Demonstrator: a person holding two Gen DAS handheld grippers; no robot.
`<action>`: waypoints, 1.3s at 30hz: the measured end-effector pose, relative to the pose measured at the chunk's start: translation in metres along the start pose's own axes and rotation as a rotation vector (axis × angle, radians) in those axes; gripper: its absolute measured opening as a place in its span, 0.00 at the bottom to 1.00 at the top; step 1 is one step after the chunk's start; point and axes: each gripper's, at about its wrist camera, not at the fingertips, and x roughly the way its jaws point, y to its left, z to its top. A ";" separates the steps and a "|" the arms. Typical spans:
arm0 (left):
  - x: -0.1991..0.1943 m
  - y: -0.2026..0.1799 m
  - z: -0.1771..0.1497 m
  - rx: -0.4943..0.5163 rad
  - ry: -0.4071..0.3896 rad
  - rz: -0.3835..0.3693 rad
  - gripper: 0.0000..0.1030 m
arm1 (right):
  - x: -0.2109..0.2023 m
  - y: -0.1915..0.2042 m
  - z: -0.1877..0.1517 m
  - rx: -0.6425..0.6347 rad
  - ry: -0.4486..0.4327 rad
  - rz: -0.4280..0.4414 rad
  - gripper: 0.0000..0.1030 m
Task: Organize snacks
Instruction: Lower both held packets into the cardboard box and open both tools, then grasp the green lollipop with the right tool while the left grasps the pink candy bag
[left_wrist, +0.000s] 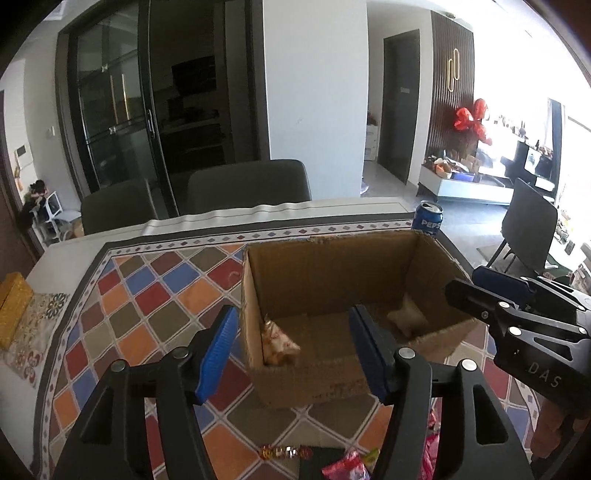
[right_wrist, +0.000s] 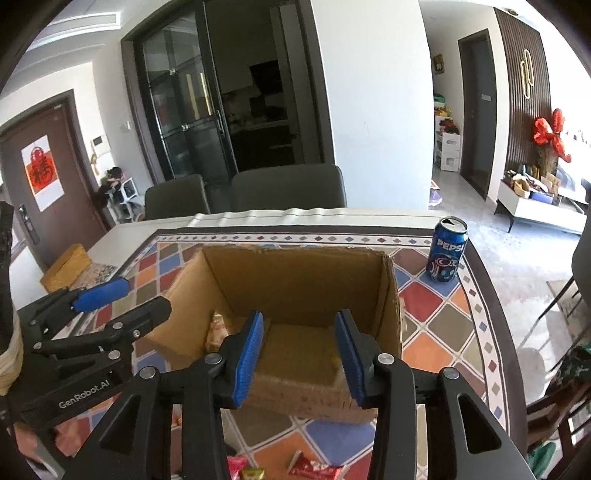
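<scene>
Left wrist view: my left gripper (left_wrist: 293, 350) hangs over the near edge of the cardboard box (left_wrist: 332, 273), its blue pads apart with nothing between them. The box stands open on the patterned tablecloth (left_wrist: 155, 295). Inside it, a pale snack packet (left_wrist: 279, 343) lies against the near left wall and a second, blurred pale packet (left_wrist: 408, 317) lies toward the right corner. My right gripper (left_wrist: 476, 286) reaches in from the right edge, beside the box rim. A Pepsi can (left_wrist: 428, 219) stands behind the box, and loose red wrappers (left_wrist: 343, 465) lie on the cloth just below my fingers. Right wrist view: my right gripper (right_wrist: 299, 354) sits above the same box (right_wrist: 306, 273), pads apart and gripping nothing. My left gripper (right_wrist: 129, 295) shows at the left, beside the box's left wall. A packet (right_wrist: 218, 328) shows inside the box on the left. The can (right_wrist: 447, 251) stands upright to the right of the box, apart from it; more wrappers (right_wrist: 314, 469) lie on the cloth at the bottom.
</scene>
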 end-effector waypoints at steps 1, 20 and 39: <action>-0.004 -0.001 -0.003 0.001 -0.003 -0.001 0.61 | -0.003 0.000 -0.001 -0.001 -0.005 0.001 0.41; -0.048 -0.017 -0.066 -0.009 0.046 -0.071 0.63 | -0.045 0.013 -0.061 -0.026 0.033 0.068 0.41; -0.016 -0.030 -0.140 0.022 0.189 -0.161 0.63 | -0.021 0.011 -0.130 -0.051 0.183 0.092 0.40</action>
